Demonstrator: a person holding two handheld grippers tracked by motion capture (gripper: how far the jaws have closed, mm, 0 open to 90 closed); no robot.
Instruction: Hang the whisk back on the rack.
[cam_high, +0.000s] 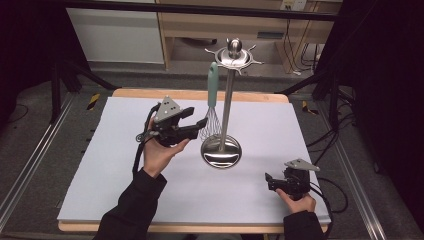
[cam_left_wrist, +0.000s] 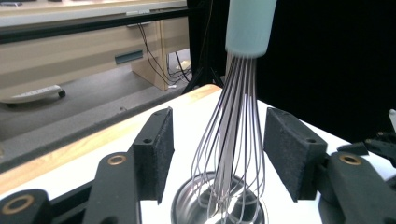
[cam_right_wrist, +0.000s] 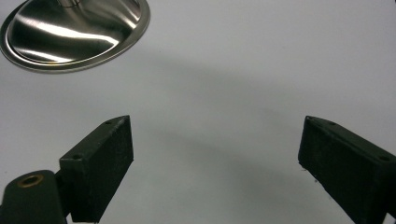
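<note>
Two claws in play here; the left claw (cam_high: 200, 119) sits up off the desk, pointed sideways at the whisk (cam_high: 211, 107), and its jaws stand partly open; in the left gripper view the whisk's wires (cam_left_wrist: 231, 140) run down through the gap between the two black pads (cam_left_wrist: 156, 149), with daylight on both sides, so nothing is actually pinched; the hand (cam_high: 162, 150) under that claw cups it from below, dark sleeve coming in from the bottom edge.

The whisk has a pale teal handle (cam_high: 213, 82) and hangs upright from one of the hooks at the top of the steel utensil stand (cam_high: 229, 90); its wire end dangles just above the stand's round shiny base (cam_high: 221, 151), right beside the stand's pole; from the left gripper view you can see the wire tips over that base (cam_left_wrist: 187, 205).

Further out, the right claw (cam_high: 268, 181) is down low near the front right of the desk, well apart from the stand; its jaws are spread wide with only bare white surface between them in the right gripper view (cam_right_wrist: 215, 154), holding nothing; the edge of the stand's base (cam_right_wrist: 74, 32) peeks in at the top left there.

All of it sits on a white sheet covering the wooden desk (cam_high: 125, 200); beyond the far edge there's grey floor and some light wood furniture (cam_high: 200, 25).
</note>
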